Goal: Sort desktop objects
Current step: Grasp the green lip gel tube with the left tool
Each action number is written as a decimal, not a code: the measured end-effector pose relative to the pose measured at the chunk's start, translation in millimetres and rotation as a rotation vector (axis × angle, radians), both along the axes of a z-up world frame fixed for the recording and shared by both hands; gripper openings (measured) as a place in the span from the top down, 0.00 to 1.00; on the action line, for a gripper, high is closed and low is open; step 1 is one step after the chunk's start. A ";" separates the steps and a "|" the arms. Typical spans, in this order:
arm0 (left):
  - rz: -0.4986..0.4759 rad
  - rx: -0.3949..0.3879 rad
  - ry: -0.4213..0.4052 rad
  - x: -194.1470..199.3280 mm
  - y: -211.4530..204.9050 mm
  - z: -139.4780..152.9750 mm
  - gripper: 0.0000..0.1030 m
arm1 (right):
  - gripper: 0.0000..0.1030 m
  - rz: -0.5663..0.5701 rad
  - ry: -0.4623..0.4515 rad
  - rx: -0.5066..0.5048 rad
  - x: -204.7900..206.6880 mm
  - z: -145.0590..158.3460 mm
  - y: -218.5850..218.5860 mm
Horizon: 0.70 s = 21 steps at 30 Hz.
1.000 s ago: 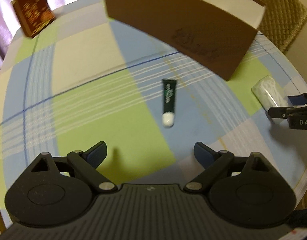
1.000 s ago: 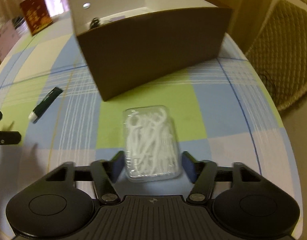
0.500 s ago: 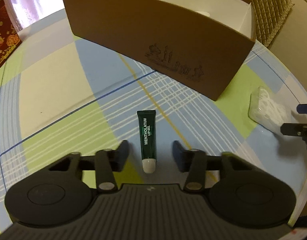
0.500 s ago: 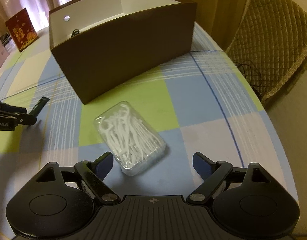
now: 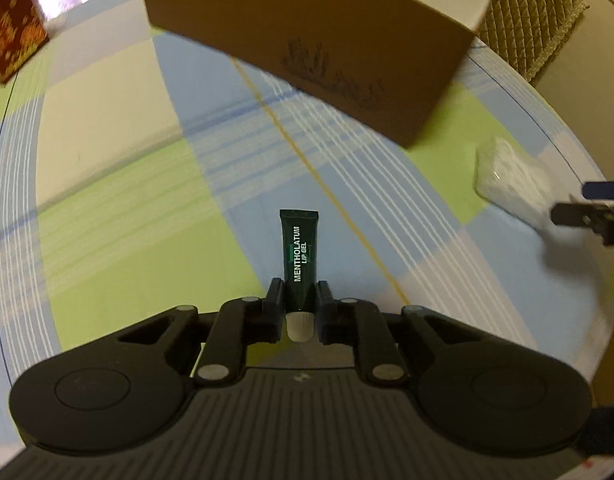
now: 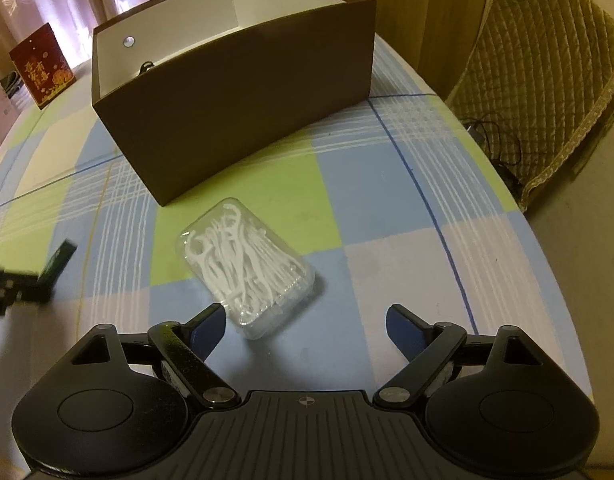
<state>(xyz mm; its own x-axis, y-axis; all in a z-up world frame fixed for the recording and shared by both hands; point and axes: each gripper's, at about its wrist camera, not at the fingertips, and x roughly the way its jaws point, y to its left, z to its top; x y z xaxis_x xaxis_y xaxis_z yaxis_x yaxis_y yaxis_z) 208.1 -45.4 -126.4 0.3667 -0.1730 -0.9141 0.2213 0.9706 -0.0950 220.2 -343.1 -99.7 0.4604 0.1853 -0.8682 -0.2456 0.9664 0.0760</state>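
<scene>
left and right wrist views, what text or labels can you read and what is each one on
"MENTHOLATUM LIP GEL": on the green tube, held in the left gripper.
Red card: gold characters, too blurred to read.
Brown box: a dark printed drawing, no readable words.
Floss pick case: no text visible.

Bare cloth lies open between the left tool [image 5: 300,300] and the brown box [image 6: 243,120] ahead, whose tall front wall blocks the way — only its open top gives entry.
</scene>
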 end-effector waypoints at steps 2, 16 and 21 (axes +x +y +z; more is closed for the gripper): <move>0.005 -0.003 0.012 -13.1 -0.7 0.5 0.88 | 0.18 0.003 0.005 0.012 -0.9 0.0 -1.2; 0.010 0.003 0.013 -21.0 -18.3 0.5 0.83 | 0.17 0.031 0.015 0.014 1.6 -2.4 -4.3; 0.008 0.027 0.005 -20.1 -23.0 -1.6 0.86 | 0.17 0.031 0.020 0.023 2.5 -4.3 -10.0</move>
<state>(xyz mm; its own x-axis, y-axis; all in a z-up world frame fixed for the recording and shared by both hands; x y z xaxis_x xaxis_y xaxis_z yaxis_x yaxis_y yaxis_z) 188.0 -68.4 -128.0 0.3630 -0.1448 -0.9205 0.2127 0.9746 -0.0694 222.7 -353.1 -103.9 0.4369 0.2196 -0.8723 -0.2737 0.9562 0.1036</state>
